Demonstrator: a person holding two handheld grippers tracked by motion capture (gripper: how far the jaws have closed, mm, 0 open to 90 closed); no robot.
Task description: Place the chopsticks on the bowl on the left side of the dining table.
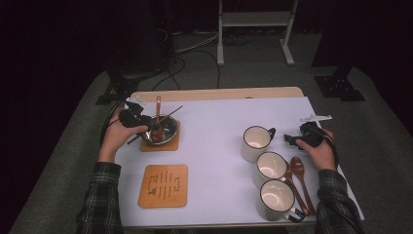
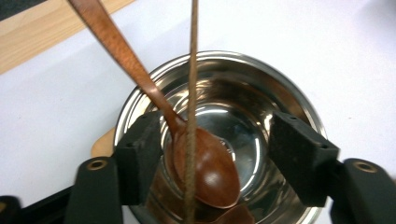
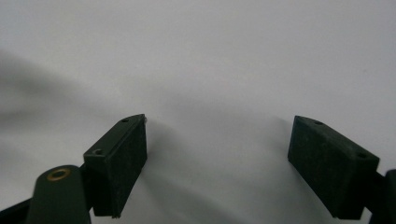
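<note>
Wooden spoon (image 2: pixel 205 172) sits in the steel bowl (image 2: pixel 289 100) (handle leaning toward 11 o'clock), and your left gripper (image 2: pixel 217 158) has its jaws apart around it. Lift straight out without clipping the chopstick (image 2: pixel 191 93); right gripper (image 3: pixel 217 163) idles open.

Looks like a lab or recording room, not a home: dark surroundings beyond the counter (image 1: pixel 219 92), grey carpet floor (image 1: pixel 73 131), loose cables (image 1: pixel 187 46) and a white metal stand (image 1: pixel 255 29) behind the counter's far edge.
</note>
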